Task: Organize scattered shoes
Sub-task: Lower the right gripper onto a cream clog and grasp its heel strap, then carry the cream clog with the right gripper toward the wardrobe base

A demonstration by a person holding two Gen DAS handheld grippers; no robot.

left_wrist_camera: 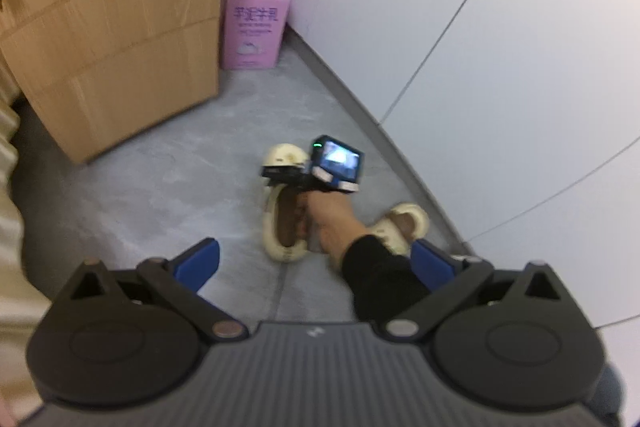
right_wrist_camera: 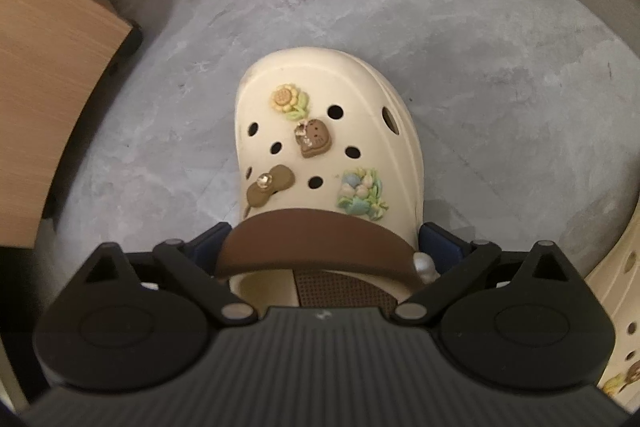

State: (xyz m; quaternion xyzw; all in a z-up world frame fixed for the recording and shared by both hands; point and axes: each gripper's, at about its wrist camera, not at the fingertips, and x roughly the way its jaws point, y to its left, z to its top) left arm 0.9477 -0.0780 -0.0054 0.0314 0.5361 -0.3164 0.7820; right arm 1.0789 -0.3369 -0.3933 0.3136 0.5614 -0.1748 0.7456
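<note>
Picking up the first clog (right_wrist_camera: 326,143) looks like the step in hand. The right gripper (right_wrist_camera: 324,247) is down over it, with the brown strap (right_wrist_camera: 316,247) and the shoe's opening between the two blue fingers (right_wrist_camera: 440,241). The fingers flank the clog's sides near the strap, but whether they already press on it cannot be told from these views. The clog sits upright on the grey floor (right_wrist_camera: 440,27), toe pointing away from the gripper, charms on top.

A second clog (left_wrist_camera: 402,227) lies just beside it to the right, near the wall (left_wrist_camera: 480,27), its edge also showing in the right wrist view. The left gripper (left_wrist_camera: 316,259) hangs above the floor, fingers wide apart and holding nothing.

Next, I judge, the right fingers must close firmly on the sides, then lift and carry the shoe to pair it neatly, perhaps by the wooden cabinet (left_wrist_camera: 120,27) or pink box (left_wrist_camera: 254,23).
</note>
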